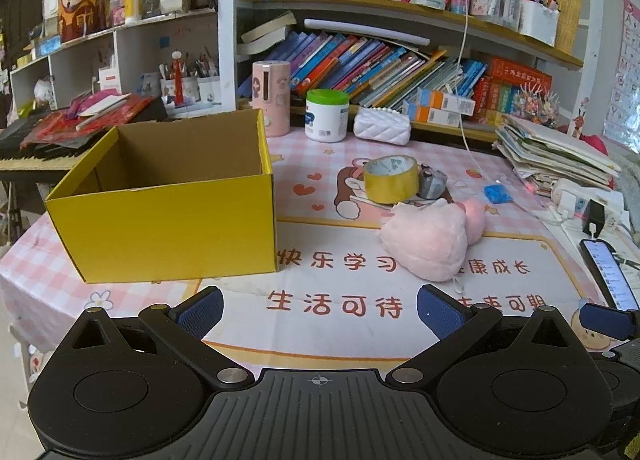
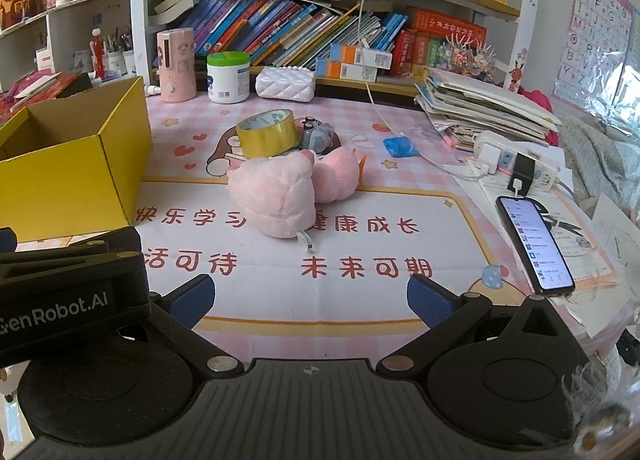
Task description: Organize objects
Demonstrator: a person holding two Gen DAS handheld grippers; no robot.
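Here, stage: nothing is yet gripped; judging by the layout, the sorting has not begun.
Left gripper (image 1: 318, 310): held low over the near edge of the table (image 1: 340, 340), fingers spread wide apart and empty, facing the gap between box and toys.
Right gripper (image 2: 310, 300): also spread wide and empty, at the near edge, aimed straight at the plush, probably because that is the nearest item.
Yellow box (image 1: 168, 215): stands at the left edge of the table, top open and the visible part of the inside bare; it looks like the intended container.
Pink plush toy (image 2: 276, 195): lies at the table's middle, just in front of the tape; soft and bulky, so a wide opening suits it.
Yellow tape roll (image 2: 267, 133): sits behind the plush, apparently touching it, core opening tilted upward.
Grey figure (image 2: 317, 135): stands just beside the tape, on its right, partly hidden by the plush.
Blue item (image 2: 399, 147): lies alone toward the right edge, apart from the cluster; too small to identify.
Phone (image 2: 534, 246): screen lit, rests at the right edge, near a power strip (image 2: 516, 163); likely not part of the sorting.
Risk: the plush's hanging tag may snag when lifted.
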